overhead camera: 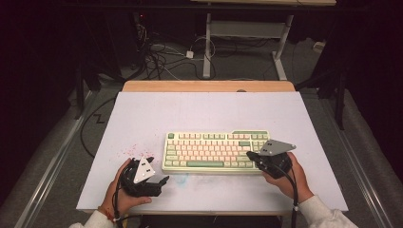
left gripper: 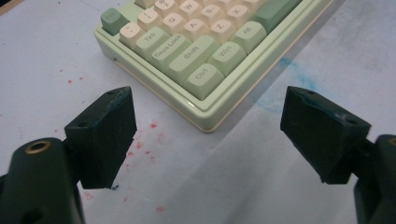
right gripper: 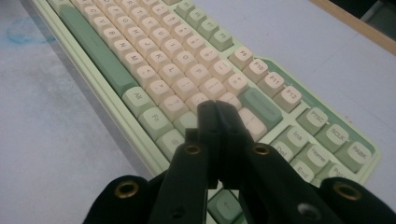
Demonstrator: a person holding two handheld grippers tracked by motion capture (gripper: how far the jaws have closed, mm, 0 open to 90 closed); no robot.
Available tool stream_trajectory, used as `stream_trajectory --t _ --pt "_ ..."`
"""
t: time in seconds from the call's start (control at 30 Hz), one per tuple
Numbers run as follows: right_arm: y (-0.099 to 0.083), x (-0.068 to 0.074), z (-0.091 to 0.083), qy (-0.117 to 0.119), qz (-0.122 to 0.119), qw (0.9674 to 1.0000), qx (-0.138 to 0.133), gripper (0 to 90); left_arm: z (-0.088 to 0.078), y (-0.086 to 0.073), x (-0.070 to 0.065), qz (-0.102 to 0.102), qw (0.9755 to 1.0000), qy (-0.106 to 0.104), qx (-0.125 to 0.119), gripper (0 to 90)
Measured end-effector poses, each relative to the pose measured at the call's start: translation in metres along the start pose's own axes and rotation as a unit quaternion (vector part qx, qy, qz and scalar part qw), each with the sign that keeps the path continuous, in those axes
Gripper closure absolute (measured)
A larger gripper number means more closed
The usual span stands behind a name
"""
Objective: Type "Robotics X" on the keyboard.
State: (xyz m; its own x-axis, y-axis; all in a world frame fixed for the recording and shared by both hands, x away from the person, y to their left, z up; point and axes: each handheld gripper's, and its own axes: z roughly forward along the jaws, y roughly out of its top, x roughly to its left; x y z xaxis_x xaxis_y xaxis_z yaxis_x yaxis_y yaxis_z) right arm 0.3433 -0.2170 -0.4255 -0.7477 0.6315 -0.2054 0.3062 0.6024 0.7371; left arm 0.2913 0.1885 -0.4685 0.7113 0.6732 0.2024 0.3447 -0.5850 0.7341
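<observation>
Pale green and cream, the keyboard (overhead camera: 216, 152) lies flat toward the near side of the white counter (overhead camera: 209, 111), its long side facing us, which leaves each end free for a hand. We hold the right gripper (overhead camera: 252, 156) over the keyboard's right end with its jaws pressed together and nothing between them; in the right gripper view (right gripper: 216, 108) the joined tips hang over the keys just beside the big green key, so we judge they are shut to serve as one narrow point for pressing a single key. Our left gripper (overhead camera: 161, 181) rests off the keyboard's near left corner, jaws spread wide and empty; in the left gripper view (left gripper: 210, 126) that corner sits between them, perhaps ready to steady the case.
</observation>
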Motion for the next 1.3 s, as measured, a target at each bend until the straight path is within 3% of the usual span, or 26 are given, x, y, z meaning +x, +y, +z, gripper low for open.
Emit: stream_trajectory --t 0.27,0.57,0.63,0.83,0.9,1.07,1.2,1.3 --pt "0.003 0.000 0.017 0.009 -0.002 0.9998 0.015 89.7 0.001 0.000 0.001 -0.001 1.0000 0.000 0.004 17.6" --pt "-0.006 -0.002 0.030 0.011 0.000 0.9992 0.038 89.7 -0.001 0.002 0.002 -0.003 1.0000 0.000 0.001 21.2" --pt "-0.008 -0.002 0.032 0.008 0.000 0.9992 0.040 89.7 -0.002 0.002 0.003 -0.012 0.9999 -0.001 0.001 22.8" --pt "-0.009 -0.002 0.032 0.007 0.003 0.9992 0.038 89.7 -0.008 0.006 0.008 -0.026 0.9996 -0.003 -0.007 37.4" --pt "-0.010 -0.002 0.032 0.008 0.006 0.9993 0.036 89.8 -0.009 0.007 0.010 -0.026 0.9996 -0.006 -0.004 52.0" --pt "-0.010 -0.002 0.032 0.008 0.004 0.9993 0.035 89.7 -0.014 0.011 0.016 -0.030 0.9994 -0.015 -0.006 73.8" --pt "-0.010 -0.001 0.032 0.006 0.002 0.9993 0.036 89.8 -0.013 0.015 0.016 -0.020 0.9996 -0.017 0.004 86.3" --pt "-0.010 -0.002 0.031 0.007 0.003 0.9993 0.036 89.8 -0.012 0.020 0.015 -0.002 0.9998 -0.016 0.013 87.5"
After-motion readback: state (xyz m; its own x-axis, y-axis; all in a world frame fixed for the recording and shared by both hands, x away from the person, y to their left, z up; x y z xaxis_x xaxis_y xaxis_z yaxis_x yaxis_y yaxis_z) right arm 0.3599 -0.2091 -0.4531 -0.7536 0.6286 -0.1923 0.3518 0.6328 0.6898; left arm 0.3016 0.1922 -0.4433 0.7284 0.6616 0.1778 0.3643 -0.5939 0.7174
